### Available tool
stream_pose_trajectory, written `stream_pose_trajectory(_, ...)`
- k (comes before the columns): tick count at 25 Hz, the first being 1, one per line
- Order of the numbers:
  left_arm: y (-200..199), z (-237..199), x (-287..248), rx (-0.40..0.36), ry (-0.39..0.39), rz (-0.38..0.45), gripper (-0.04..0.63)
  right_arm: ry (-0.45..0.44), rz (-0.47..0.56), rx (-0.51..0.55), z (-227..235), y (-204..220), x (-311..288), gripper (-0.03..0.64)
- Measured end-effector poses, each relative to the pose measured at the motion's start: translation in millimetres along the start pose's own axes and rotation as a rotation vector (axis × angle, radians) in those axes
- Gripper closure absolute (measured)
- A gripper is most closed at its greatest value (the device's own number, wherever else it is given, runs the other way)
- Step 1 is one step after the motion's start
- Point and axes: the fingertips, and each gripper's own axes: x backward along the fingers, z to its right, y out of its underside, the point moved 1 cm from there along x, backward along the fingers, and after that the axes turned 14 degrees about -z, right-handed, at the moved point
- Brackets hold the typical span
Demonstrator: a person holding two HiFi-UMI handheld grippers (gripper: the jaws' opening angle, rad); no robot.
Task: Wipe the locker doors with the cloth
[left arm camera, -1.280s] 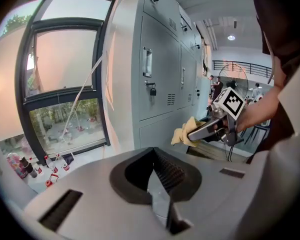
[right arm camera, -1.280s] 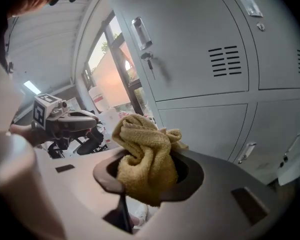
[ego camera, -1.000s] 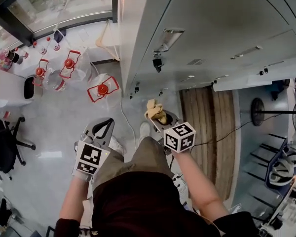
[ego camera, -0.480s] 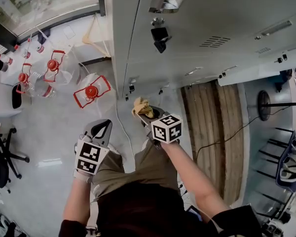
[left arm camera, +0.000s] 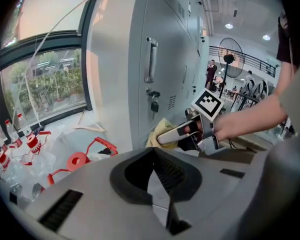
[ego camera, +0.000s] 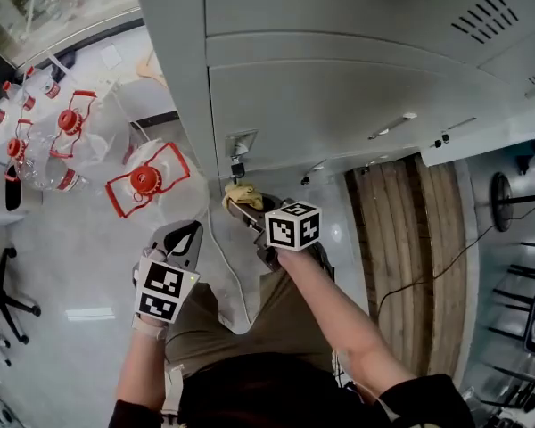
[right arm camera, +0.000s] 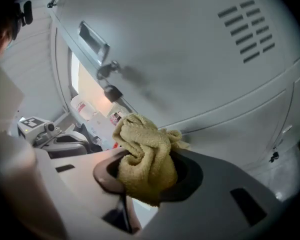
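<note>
over the head view, the grey locker door (ego camera: 339, 105) fills the top of the frame, with a small lock (ego camera: 237, 166) at its lower left corner. the right gripper (ego camera: 246, 207) reaches up toward that corner, its jaws pinched on a bunched yellow cloth (ego camera: 239, 193) that sits just below the lock; whether the cloth touches the metal cannot be told from here. the left gripper (ego camera: 184, 237) hangs lower and to the left, well apart from the locker, over the pale floor. a clear water jug with a red cap and handle (ego camera: 144, 182) lies on the floor to the left, and a strip of wooden boards (ego camera: 401, 239) runs along the right.

from the left gripper view, its own jaws stand together with nothing between them. beyond them the right gripper (left arm camera: 165, 134) holds the cloth (left arm camera: 157, 130) close to the locker door (left arm camera: 165, 74), below a vertical handle (left arm camera: 150, 61) and the lock (left arm camera: 153, 105). a standing fan (left arm camera: 230, 66) shows far back on the right, a window (left arm camera: 45, 84) on the left.

from the right gripper view, the jaws are closed on the cloth (right arm camera: 145, 156), which bulges out in a crumpled wad above them. the locker door (right arm camera: 190, 69) spreads behind it, with the handle (right arm camera: 93, 36), the lock (right arm camera: 111, 91) and a set of vent slots (right arm camera: 247, 29).
</note>
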Motion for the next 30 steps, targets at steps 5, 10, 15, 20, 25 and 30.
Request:
stream_pose_trajectory(5,16,-4,-49,-0.04,-0.011,0.077,0.586,-0.108,0.07,-0.049,33,7,-41,0.483)
stream_pose_trajectory(10,44,-4,-87,-0.044,-0.029,0.091,0.586,-0.191,0.173,-0.07,47,-2,-52,0.483)
stream_pose_trajectory(15,59,-7,-105,-0.035,-0.047,0.123,0.586,-0.267,0.203,-0.088,49,-1,-59,0.485)
stream_pose_trajectory(20,64,0,-104,-0.032,-0.042,0.172,0.586,-0.408,0.181,-0.189,50,-2,-61,0.485)
stream_pose_trajectory(25,73,6,-110,-0.027,-0.041,0.16,0.586,-0.478,0.163,-0.202,55,-3,-57,0.486)
stream_pose_trajectory(30,80,8,-126,-0.02,-0.038,0.154,0.586,-0.476,0.163,-0.219,68,-3,-49,0.486)
